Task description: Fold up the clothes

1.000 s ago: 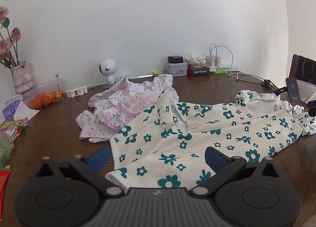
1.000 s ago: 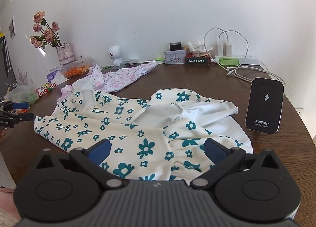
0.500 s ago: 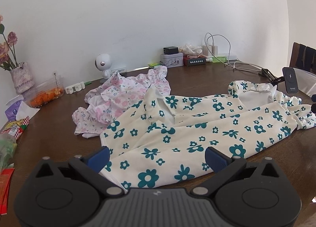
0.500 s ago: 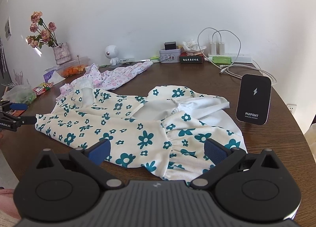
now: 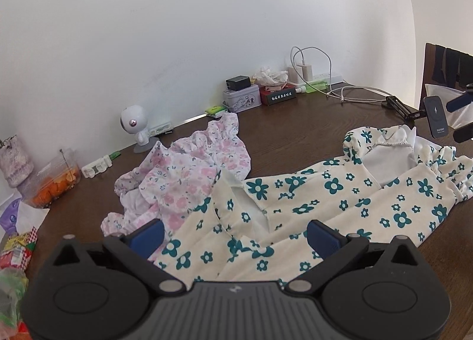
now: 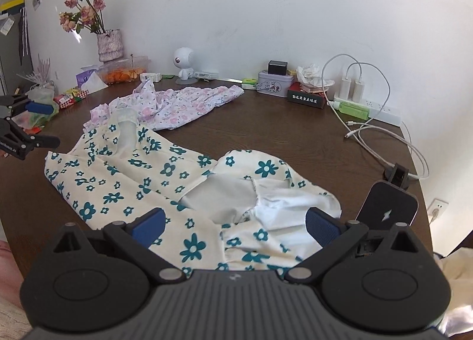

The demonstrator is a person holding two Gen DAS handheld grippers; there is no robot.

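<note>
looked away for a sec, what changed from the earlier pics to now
Both grippers have moved in over the teal-flowered dress: the left gripper at one end, the right gripper at the other. Both are open, gripping nothing. The dress looks a little more rumpled. The pink garment and black charger stayed put.

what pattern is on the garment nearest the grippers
Teal flowers on cream fabric, on the nearest garment; clearest in the right wrist view.

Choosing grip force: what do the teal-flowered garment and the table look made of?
Teal-flowered garment: thin, matte woven fabric, probably cotton or a blend; it creases softly, and a white lining shows. Table: dark brown wood or wood-look veneer with visible grain and a slight sheen.
</note>
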